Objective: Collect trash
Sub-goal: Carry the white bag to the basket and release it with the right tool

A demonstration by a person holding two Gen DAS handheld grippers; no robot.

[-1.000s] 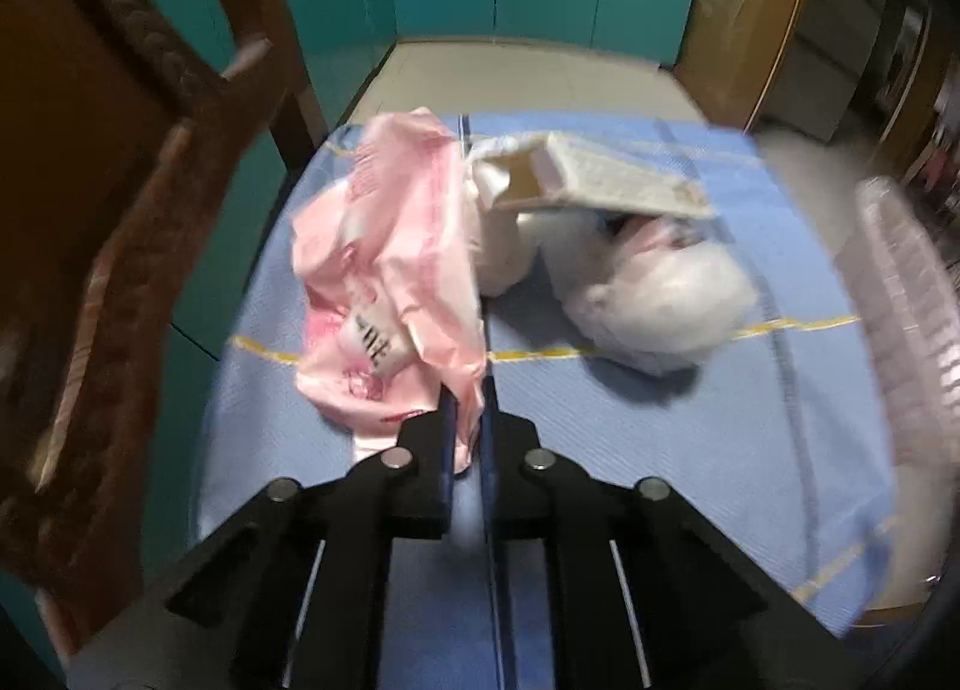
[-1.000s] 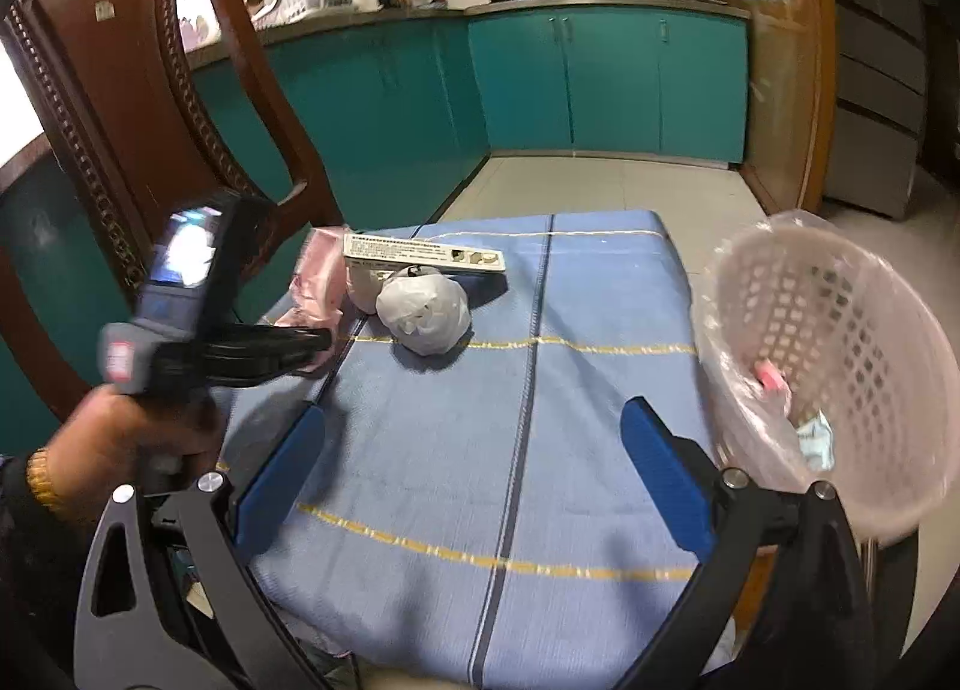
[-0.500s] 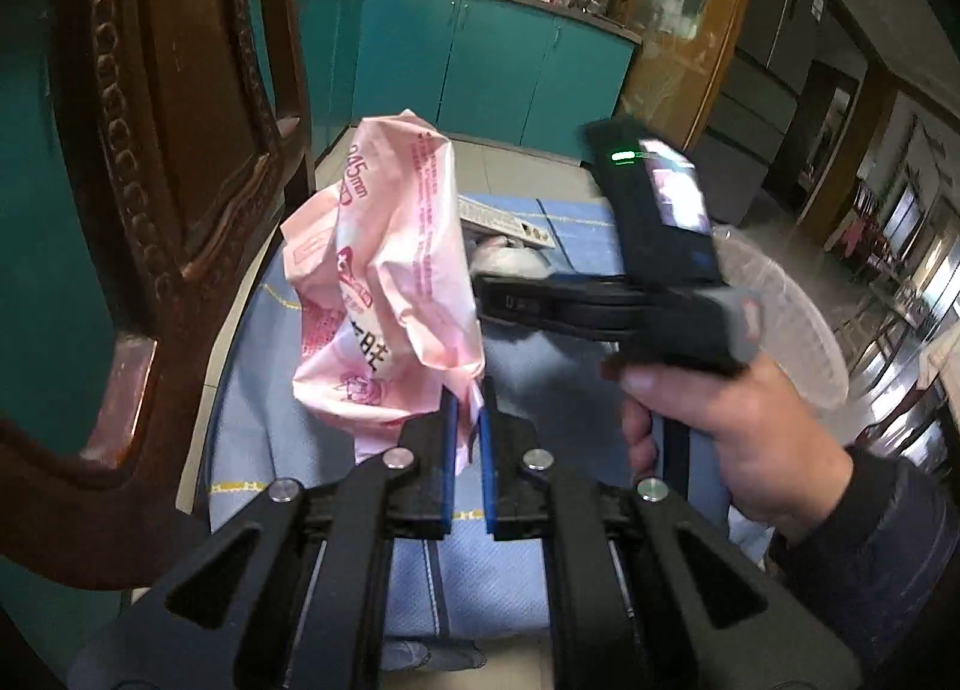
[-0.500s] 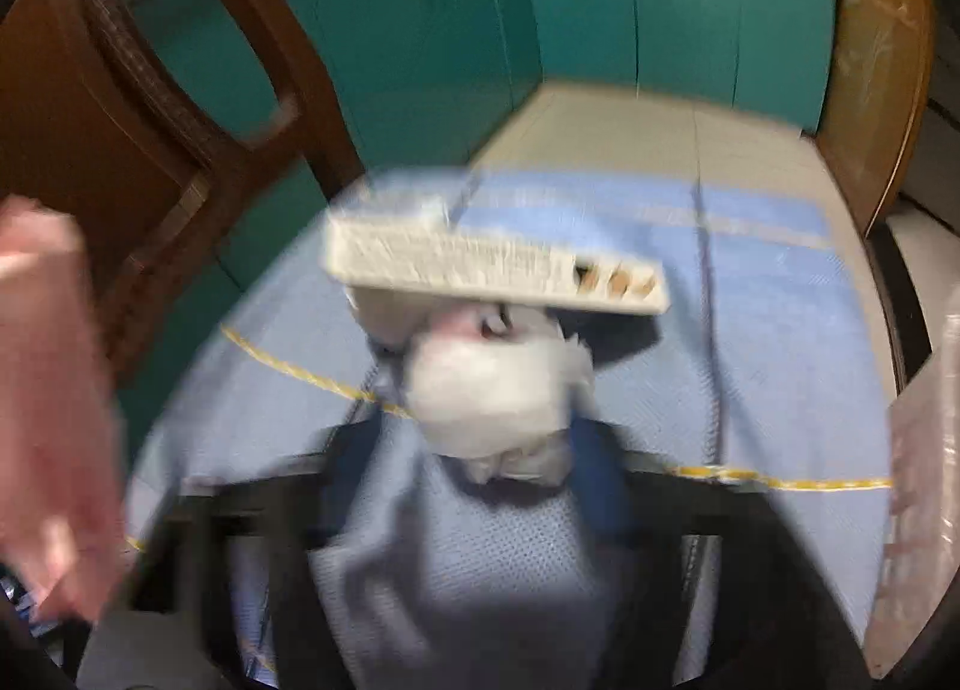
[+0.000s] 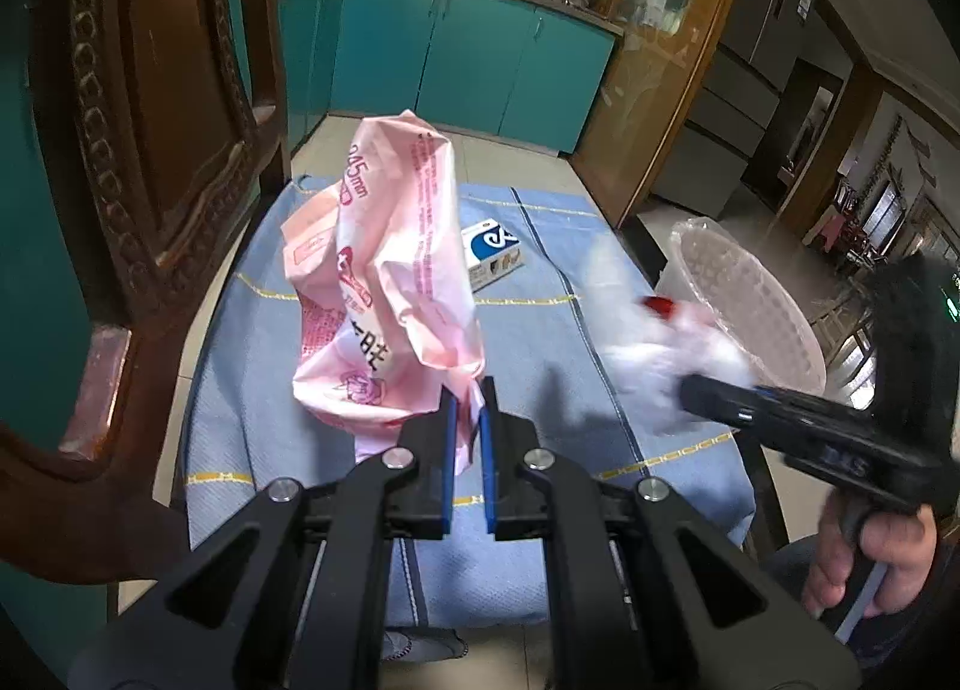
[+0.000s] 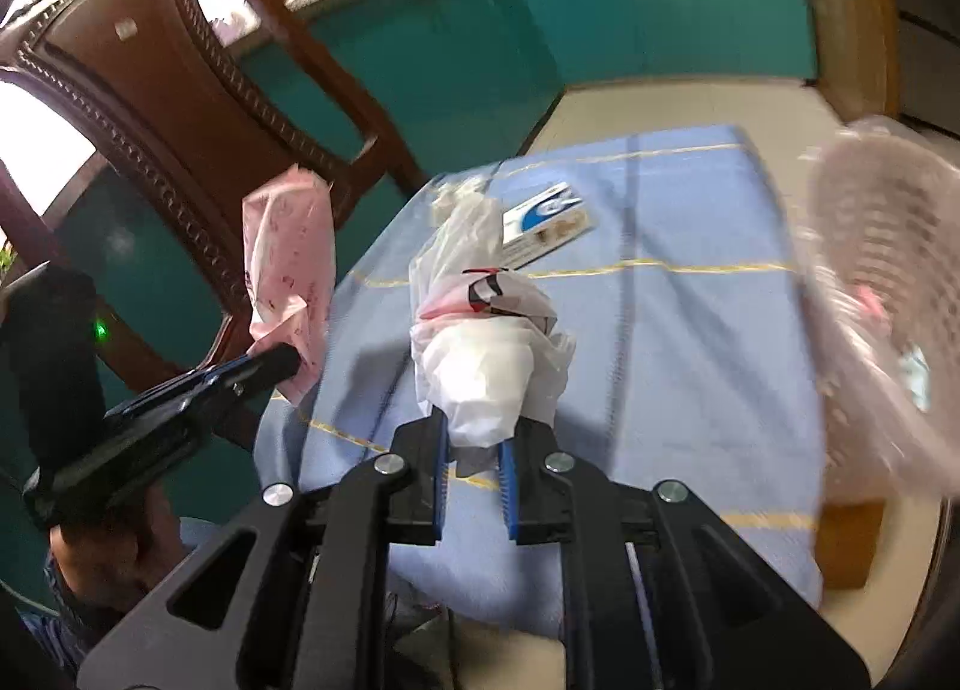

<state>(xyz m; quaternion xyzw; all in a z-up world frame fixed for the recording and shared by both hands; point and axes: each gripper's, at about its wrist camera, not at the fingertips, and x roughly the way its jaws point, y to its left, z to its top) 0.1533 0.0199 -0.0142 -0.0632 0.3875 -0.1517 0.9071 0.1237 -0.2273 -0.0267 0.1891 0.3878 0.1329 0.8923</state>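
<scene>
My left gripper (image 5: 467, 396) is shut on a crumpled pink plastic bag (image 5: 384, 294) and holds it up above the blue tablecloth (image 5: 528, 342). It also shows in the right wrist view (image 6: 285, 270). My right gripper (image 6: 474, 438) is shut on a white plastic bag bundle (image 6: 480, 354), lifted off the cloth; it appears blurred in the left wrist view (image 5: 648, 354). A white and blue box (image 5: 495, 255) lies on the cloth, also in the right wrist view (image 6: 549, 225). A pink mesh trash basket (image 5: 750, 312) stands at the table's right edge.
A carved wooden chair (image 5: 138, 162) stands close on the left of the table. Teal kitchen cabinets (image 5: 456, 66) line the far wall. The basket (image 6: 882, 294) holds a few small scraps. A small white scrap (image 6: 447, 198) lies at the cloth's far left.
The right gripper has closed on the white bag bundle and lifted it toward the basket side. The box that rested on it now lies on the cloth. The left gripper still holds the pink bag raised.
</scene>
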